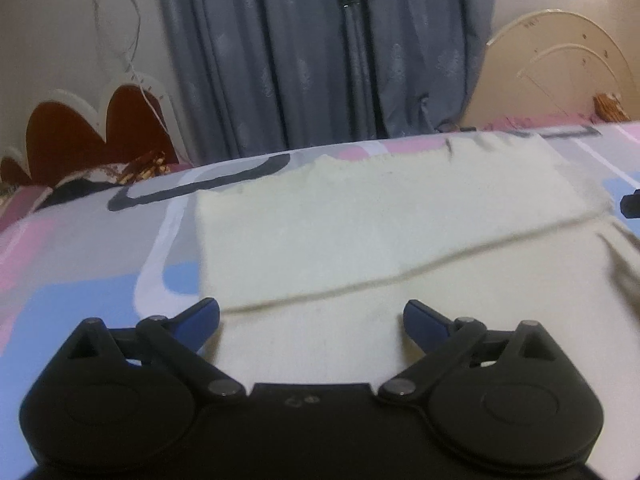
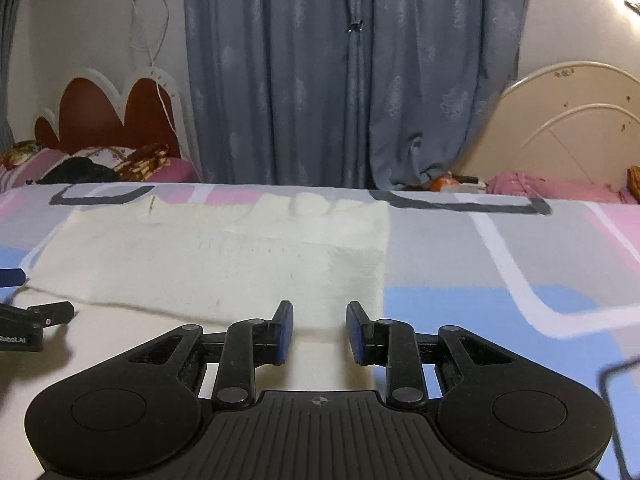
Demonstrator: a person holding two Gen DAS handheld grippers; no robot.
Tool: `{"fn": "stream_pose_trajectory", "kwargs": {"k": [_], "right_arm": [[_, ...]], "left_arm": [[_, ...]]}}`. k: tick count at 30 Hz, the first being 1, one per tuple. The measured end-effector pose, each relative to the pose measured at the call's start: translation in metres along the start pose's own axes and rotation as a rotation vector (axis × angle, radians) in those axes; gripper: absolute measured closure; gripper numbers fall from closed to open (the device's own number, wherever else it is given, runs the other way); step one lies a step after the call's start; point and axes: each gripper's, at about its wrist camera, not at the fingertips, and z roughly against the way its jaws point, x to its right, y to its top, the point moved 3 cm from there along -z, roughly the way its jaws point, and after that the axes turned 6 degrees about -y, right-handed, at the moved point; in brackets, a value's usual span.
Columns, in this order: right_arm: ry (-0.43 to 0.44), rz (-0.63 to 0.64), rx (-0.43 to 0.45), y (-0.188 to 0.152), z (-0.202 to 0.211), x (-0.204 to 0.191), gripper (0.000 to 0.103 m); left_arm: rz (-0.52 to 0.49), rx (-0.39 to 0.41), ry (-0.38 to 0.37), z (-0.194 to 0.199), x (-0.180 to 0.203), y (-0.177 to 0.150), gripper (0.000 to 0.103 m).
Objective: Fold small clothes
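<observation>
A cream knitted garment (image 1: 360,224) lies flat on the patterned bedsheet (image 1: 80,264), with a folded layer whose edge runs across it. It also shows in the right wrist view (image 2: 208,264). My left gripper (image 1: 311,316) is wide open, low over the garment's near part, with nothing between its fingers. My right gripper (image 2: 319,330) is partly open over the garment's right edge, holding nothing. The left gripper's fingers (image 2: 52,312) show at the left edge of the right wrist view, and the right gripper's tip (image 1: 631,204) shows at the right edge of the left wrist view.
Grey-blue curtains (image 2: 352,80) hang behind the bed. A red and white headboard (image 2: 112,116) with pillows stands at the back left, a cream headboard (image 2: 568,128) at the back right. The sheet (image 2: 520,264) extends to the right of the garment.
</observation>
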Motion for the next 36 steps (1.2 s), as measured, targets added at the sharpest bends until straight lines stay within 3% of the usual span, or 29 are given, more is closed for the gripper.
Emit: {"fn": "stream_pose_trajectory", "kwargs": {"k": [7,18,27,28,29,30,31,34,36], "right_arm": [[0.014,0.018,-0.032,-0.031,0.065,-0.007,0.074],[0.081,0.002,-0.042,-0.052,0.127,-0.025,0.074],[0.141,-0.070,-0.080,-0.095,0.195,0.015,0.073],[0.144,-0.074,-0.083,-0.100,0.202,0.018,0.068],[0.153,-0.082,-0.089,-0.107,0.211,0.022,0.060],[0.161,-0.088,-0.086,-0.113,0.219,0.023,0.045],[0.172,-0.094,-0.083,-0.118,0.227,0.025,0.041],[0.201,-0.108,-0.102,-0.136,0.245,0.028,0.041],[0.222,-0.134,-0.132,-0.146,0.248,0.030,0.041]], "left_arm": [[-0.053,0.001,0.009,0.043,0.003,-0.016,0.004],[-0.025,-0.007,0.039,0.106,0.005,-0.042,0.004],[0.035,-0.096,0.064,0.173,-0.001,-0.105,0.008],[0.054,-0.109,0.062,0.181,-0.004,-0.113,0.009],[0.076,-0.116,0.055,0.188,-0.007,-0.120,0.010],[0.105,-0.125,0.035,0.195,-0.011,-0.127,0.010],[0.136,-0.134,0.005,0.200,-0.013,-0.132,0.010],[0.257,-0.175,-0.115,0.215,-0.021,-0.148,0.028],[0.307,-0.176,-0.149,0.222,-0.022,-0.156,0.030]]}}
